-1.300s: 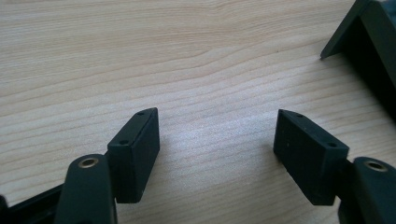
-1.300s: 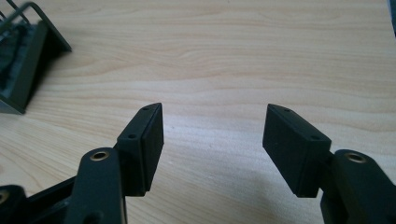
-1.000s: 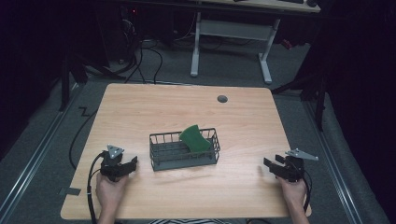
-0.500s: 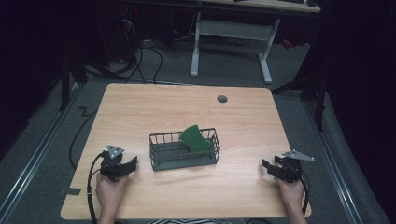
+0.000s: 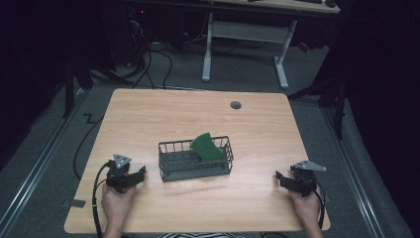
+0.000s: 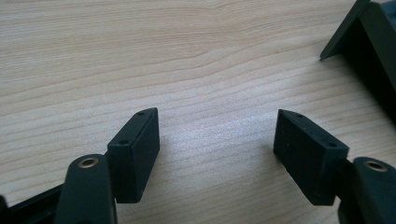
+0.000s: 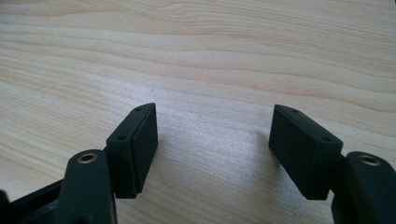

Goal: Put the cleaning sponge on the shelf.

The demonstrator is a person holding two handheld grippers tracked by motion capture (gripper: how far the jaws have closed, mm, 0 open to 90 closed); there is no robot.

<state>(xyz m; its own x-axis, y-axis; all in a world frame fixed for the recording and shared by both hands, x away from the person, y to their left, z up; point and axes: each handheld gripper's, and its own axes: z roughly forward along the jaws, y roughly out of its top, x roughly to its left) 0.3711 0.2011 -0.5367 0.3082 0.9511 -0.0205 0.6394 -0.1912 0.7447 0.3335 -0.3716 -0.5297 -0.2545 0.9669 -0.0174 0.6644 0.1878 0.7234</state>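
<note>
High view: a wire basket (image 5: 195,159) stands near the middle of the wooden worktop (image 5: 148,114), slightly toward the near edge. A green sponge (image 5: 207,148) leans tilted in the basket's right end, its upper corner rising above the rim. A small round grommet (image 5: 236,104) sits near the far edge, right of centre.

The left claw (image 5: 140,172) rests near the near-left corner, held by a hand (image 5: 117,203), pointing toward the basket and just beside its left end. The right claw (image 5: 280,177) rests near the near-right corner, held by the other hand (image 5: 305,207), well apart from the basket.

Left gripper view: the left claw (image 6: 217,135) stands wide open over bare wood, nothing between the jaws. A dark corner of the basket (image 6: 362,37) enters at upper right; the sponge cannot be made out here.

Right gripper view: the right claw (image 7: 214,133) is likewise spread wide and empty, with bare worktop (image 7: 210,56) grain ahead.
</note>
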